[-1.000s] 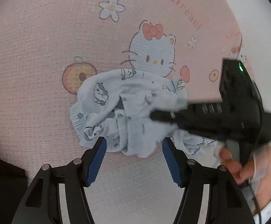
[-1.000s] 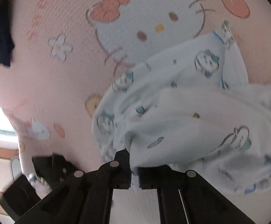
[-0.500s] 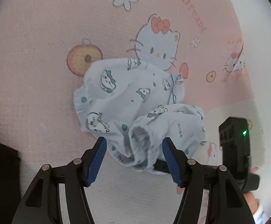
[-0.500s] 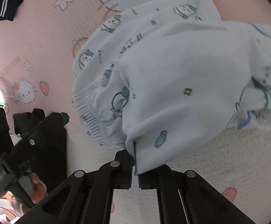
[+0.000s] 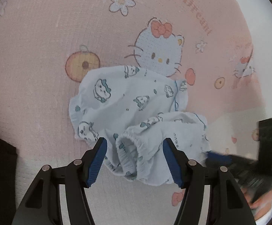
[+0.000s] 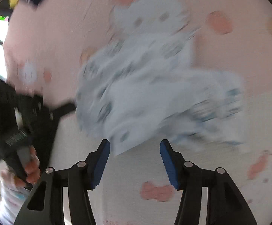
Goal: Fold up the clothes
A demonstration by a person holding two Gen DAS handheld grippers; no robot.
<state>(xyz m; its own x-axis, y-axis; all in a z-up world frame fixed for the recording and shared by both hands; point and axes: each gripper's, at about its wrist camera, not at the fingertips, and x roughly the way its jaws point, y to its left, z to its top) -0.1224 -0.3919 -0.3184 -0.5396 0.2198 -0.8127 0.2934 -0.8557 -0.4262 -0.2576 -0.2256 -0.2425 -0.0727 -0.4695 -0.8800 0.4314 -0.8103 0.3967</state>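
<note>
Shorts (image 5: 136, 116): crumpled, laid on pink blanket (image 5: 42, 56).
Left gripper (image 5: 135, 150): spread, waistband at 12.
Right gripper (image 6: 135, 150): spread, nothing held.

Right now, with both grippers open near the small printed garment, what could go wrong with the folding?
1. The garment lies crumpled, its elastic waistband bunched between the open fingers of the left gripper. Closing here may pinch several layers, so it would not spread flat.
2. The right gripper view is blurred by motion; a grasp now may miss the hem.
3. Either gripper may also catch the pink blanket underneath.
</note>
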